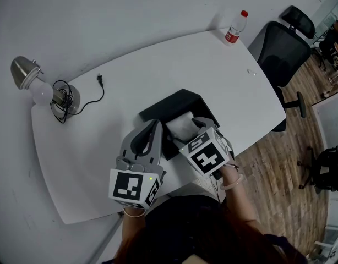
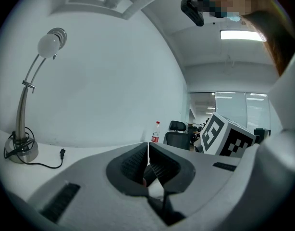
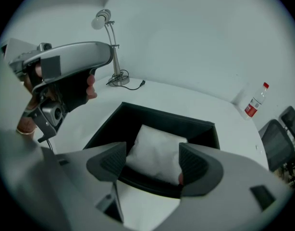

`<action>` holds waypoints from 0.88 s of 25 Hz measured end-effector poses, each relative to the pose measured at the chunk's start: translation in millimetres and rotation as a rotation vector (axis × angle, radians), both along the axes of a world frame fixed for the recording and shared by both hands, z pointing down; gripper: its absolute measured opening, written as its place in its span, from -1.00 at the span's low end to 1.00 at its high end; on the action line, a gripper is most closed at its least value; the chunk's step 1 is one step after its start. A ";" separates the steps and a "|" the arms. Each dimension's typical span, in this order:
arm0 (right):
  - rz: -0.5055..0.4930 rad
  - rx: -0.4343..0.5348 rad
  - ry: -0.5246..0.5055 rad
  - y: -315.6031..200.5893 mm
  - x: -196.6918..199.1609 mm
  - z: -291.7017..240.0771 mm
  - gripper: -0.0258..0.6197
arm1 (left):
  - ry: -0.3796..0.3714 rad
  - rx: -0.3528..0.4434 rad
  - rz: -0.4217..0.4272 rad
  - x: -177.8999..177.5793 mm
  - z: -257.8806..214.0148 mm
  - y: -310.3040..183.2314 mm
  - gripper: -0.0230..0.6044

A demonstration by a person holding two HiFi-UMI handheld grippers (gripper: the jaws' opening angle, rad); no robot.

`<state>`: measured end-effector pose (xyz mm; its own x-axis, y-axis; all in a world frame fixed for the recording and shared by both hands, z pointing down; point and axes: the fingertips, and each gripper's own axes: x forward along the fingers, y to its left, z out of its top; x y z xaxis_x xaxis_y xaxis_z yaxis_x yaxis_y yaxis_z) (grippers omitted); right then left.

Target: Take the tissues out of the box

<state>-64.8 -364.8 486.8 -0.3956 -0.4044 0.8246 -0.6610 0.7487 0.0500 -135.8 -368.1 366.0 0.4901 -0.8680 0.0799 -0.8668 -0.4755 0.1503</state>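
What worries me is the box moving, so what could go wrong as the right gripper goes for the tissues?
1. The left gripper is shut beside the box, apparently not gripping it, so the box may lift or slide along with the tissues.
2. The right gripper has its jaws open, straddling the tissues close to the box's near wall. One jaw could catch that rim instead.
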 end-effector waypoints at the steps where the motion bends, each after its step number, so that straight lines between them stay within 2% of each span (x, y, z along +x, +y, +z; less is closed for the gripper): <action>1: -0.004 -0.011 0.015 -0.2 0.2 1.4 0.04 | 0.002 -0.002 0.000 -0.5 0.5 -1.1 -0.84; 12: 0.004 -0.082 0.131 -2.3 -1.6 18.4 0.04 | 0.021 -0.016 -0.010 -5.9 4.5 -5.8 -0.84; 18: 0.051 -0.048 0.197 -13.5 0.9 22.3 0.04 | 0.026 -0.016 -0.016 -7.2 4.3 -6.0 -0.84; 22: 0.041 -0.050 0.218 -14.7 2.2 23.5 0.04 | 0.027 -0.016 -0.015 -6.3 4.8 -5.2 -0.84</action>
